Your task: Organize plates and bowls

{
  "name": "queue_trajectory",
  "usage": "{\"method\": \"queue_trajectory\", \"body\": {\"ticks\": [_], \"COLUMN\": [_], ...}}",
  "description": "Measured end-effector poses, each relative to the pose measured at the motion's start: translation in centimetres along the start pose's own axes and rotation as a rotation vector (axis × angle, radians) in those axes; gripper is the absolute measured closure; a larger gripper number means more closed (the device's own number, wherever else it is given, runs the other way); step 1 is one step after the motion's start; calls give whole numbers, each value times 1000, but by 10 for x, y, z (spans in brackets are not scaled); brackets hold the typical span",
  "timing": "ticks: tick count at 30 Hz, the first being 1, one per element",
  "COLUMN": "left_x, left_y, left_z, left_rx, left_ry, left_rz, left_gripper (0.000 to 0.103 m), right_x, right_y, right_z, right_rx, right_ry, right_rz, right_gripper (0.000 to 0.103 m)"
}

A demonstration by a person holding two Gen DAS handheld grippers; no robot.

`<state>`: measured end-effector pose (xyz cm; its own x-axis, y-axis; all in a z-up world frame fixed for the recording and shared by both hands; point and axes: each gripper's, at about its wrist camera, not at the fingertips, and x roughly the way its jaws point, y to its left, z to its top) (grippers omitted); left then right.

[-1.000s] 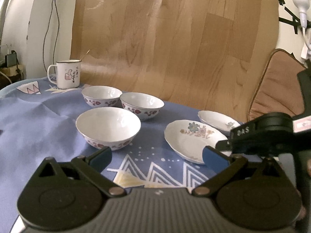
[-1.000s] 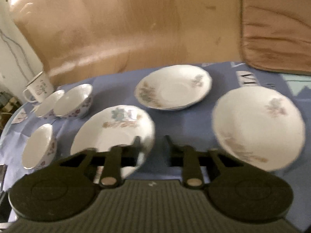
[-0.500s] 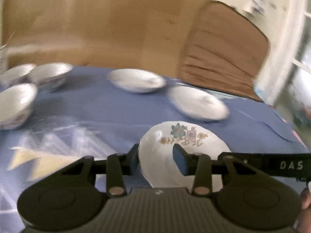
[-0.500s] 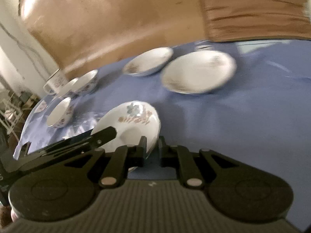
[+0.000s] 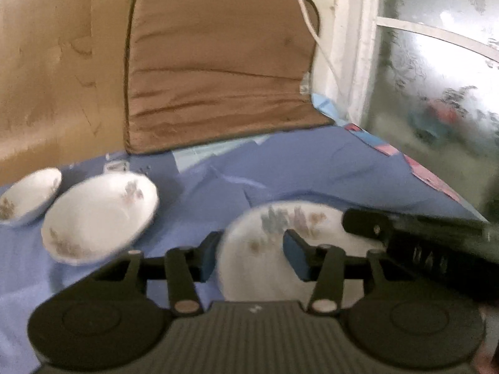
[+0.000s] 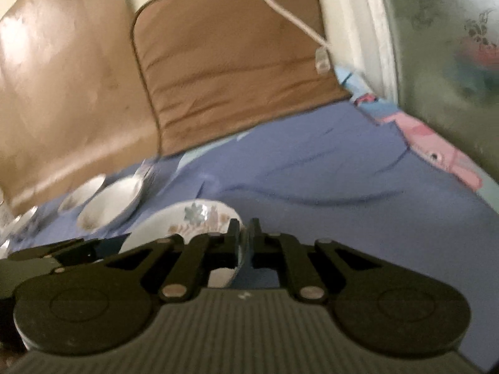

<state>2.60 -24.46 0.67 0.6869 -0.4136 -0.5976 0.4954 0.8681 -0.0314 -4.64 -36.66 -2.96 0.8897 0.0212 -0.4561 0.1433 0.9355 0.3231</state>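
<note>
The right tongs [image 6: 246,233] are clenched on the rim of the flowered plate [image 6: 190,221], one finger inside the rim and the other outside it. From the right wrist view, the plate's printed blue flower faces up, and the plate sits low over the blue cloth [image 6: 343,193] that covers the surface; blur hides whether its underside touches the cloth.

The left tongs [image 5: 249,249] straddle the left part of that same plate [image 5: 271,249]. Their jaws have just been opening, with the plate's near left edge between them. The left finger [image 5: 207,257] stands just outside the rim and the right finger [image 5: 296,257] lies over the plate's face; neither can be seen pressing on it, so these tongs read as released. The black body of the right tongs crosses the right side of the plate in the left wrist view.

Left of the flowered plate, two more white plates lie on the cloth: a near plate [image 5: 99,215] just beside it, and a far plate [image 5: 28,196] past that one, their rims almost touching. Behind the flowered plate a brown cushion [image 5: 218,71] leans upright at the far edge of the cloth, with a tan panel [image 5: 56,71] to its left. A white cord [image 5: 312,28] hangs across the cushion's right corner. A frosted window [image 5: 436,87] stands to the right of the plate.
</note>
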Motion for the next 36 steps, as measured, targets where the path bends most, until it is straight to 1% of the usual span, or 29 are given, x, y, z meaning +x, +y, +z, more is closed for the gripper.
{"method": "queue_trajectory", "body": {"ticks": [1,2,3,4,6,7,8,10,12,14,16,20,22,24,25,26,28,30,34,36], "left_x": [2,2,2,0,-9,-14,-22,-38,-54,-67,-76,-88,-90,-90,-89,-89,-89,-91,-96,-104], "left_y": [4,9,13,16,21,23,26,31,39,50,66,99,118,138,147,155,166,169,172,177], "left_z": [1,1,2,2,0,-2,-5,-10,-16,-23,-30,-42,-47,-52,-53,-54,-54,-55,-59,-65], "left_rx": [-16,-38,-66,-83,-110,-119,-125,-127,-122,-126,-138,-150,-166,-190,-216,-251,-301,-316,-342,-380], "left_ry": [7,15,26,25,0,-14,-28,-56,-79,-83,-80,-62,-42,-5,14,28,25,17,-6,-31], "left_rz": [1,-3,-9,-13,-11,-12,-19,-26,-14,18,65,222,290,353,365,366,372,368,334,297], "left_gripper": [47,39,38,40,40,40,40,38,36,36,36,36,36,36,36,36,36,35,34,34], "right_x": [4,4,2,0,-7,-11,-12,-13,-12,-14,-15,-12,-10,-10,-12,-14,-16,-9,29,51], "right_y": [1,-2,0,-4,-14,-17,-21,-26,-29,-31,-31,-24,-19,-10,-4,2,18,40,81,94], "right_z": [-1,2,1,2,1,1,2,3,3,3,3,5,7,9,12,16,27,38,52,55], "right_rx": [-5,-9,-11,-1,43,64,85,122,149,162,162,127,98,56,46,46,57,46,5,0], "right_ry": [-13,-18,-42,-59,-102,-126,-141,-139,-138,-138,-138,-124,-119,-113,-113,-113,-96,-45,112,166], "right_rz": [-20,-18,-14,-5,19,24,26,24,25,18,7,-22,-46,-76,-71,-46,26,72,89,90], "right_gripper": [89,87,87,83,64,61,60,60,60,60,60,60,60,60,60,59,59,60,60,61]}}
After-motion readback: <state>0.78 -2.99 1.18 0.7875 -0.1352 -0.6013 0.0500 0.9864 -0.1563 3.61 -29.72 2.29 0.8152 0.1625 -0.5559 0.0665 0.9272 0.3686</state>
